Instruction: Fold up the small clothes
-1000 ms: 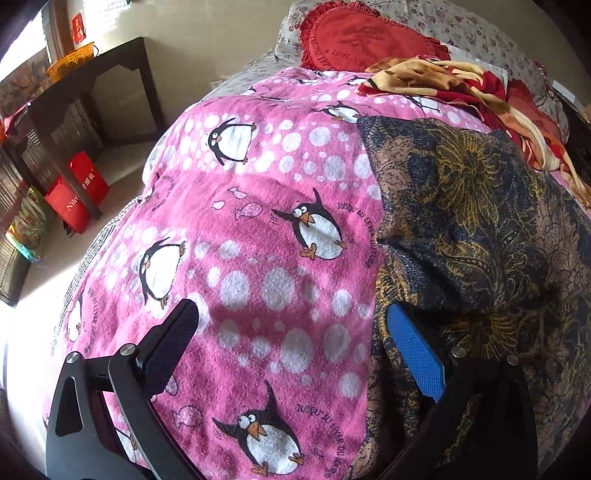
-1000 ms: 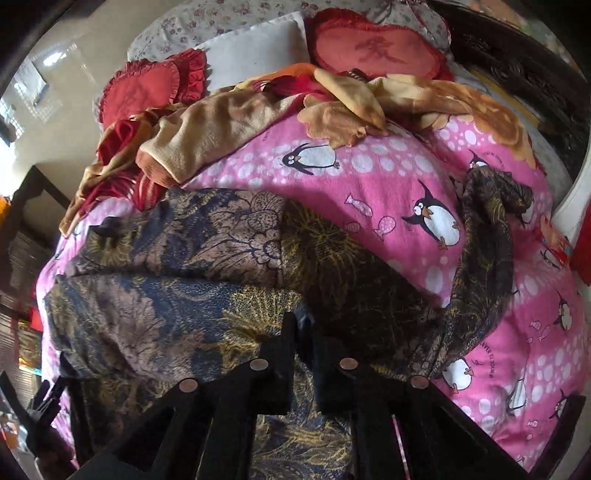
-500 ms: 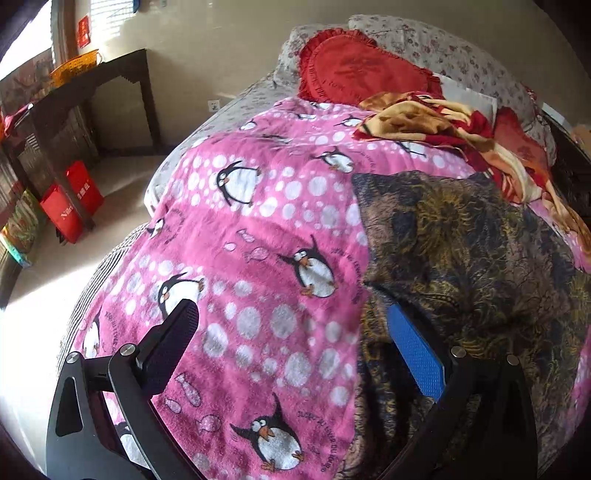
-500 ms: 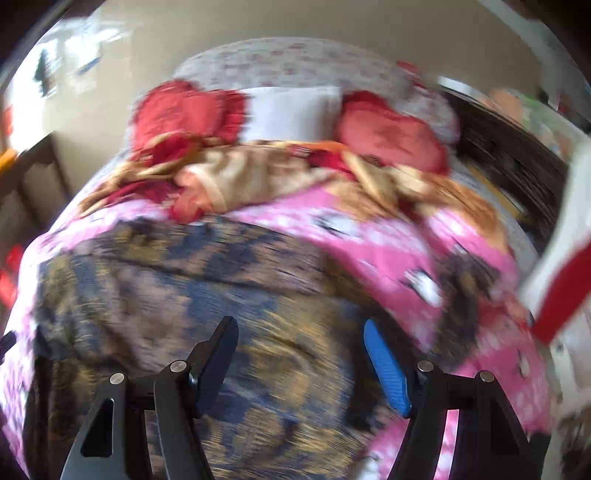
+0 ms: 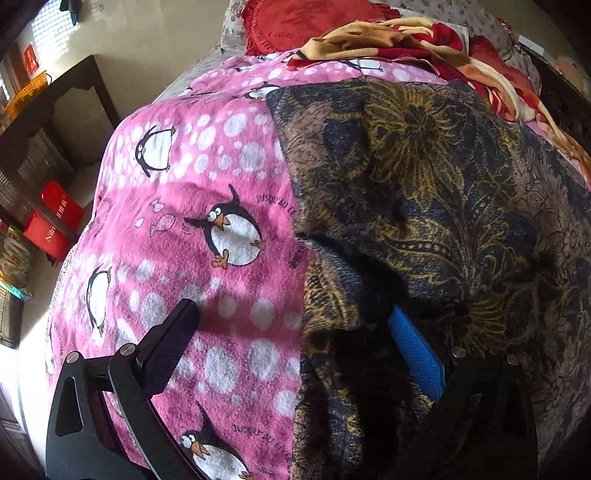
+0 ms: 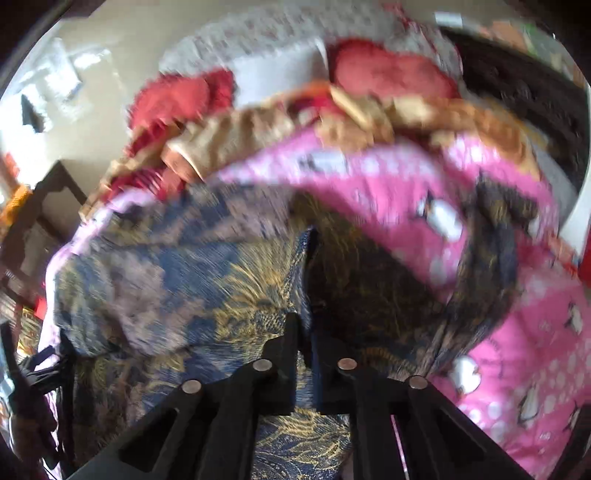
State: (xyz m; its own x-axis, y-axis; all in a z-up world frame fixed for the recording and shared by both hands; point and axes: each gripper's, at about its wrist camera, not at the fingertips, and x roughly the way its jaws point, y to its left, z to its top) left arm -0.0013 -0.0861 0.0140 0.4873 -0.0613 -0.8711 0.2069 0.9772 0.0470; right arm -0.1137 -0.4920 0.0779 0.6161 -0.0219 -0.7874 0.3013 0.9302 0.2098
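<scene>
A dark garment (image 5: 424, 184) with gold and blue floral print lies spread on a pink penguin blanket (image 5: 184, 240) that covers the bed. My left gripper (image 5: 291, 321) is open over the garment's left edge. Its black finger rests on the blanket, and its blue pad (image 5: 413, 350) is tucked against a raised fold of the cloth. In the blurred right wrist view, my right gripper (image 6: 304, 325) is shut on a pinched ridge of the same garment (image 6: 184, 277). A long strip of that garment (image 6: 491, 258) trails over the blanket (image 6: 406, 173) to the right.
Red heart cushions (image 5: 295, 22) and a crumpled tan and red throw (image 5: 406, 40) lie at the head of the bed. A dark wooden desk (image 5: 55, 110) and red bags (image 5: 55, 221) stand on the floor to the left. A dark bed frame (image 6: 517, 92) runs along the right.
The right gripper opened wide half a second ago and has shut again on the garment. The left gripper shifted along the garment's left edge and stayed open.
</scene>
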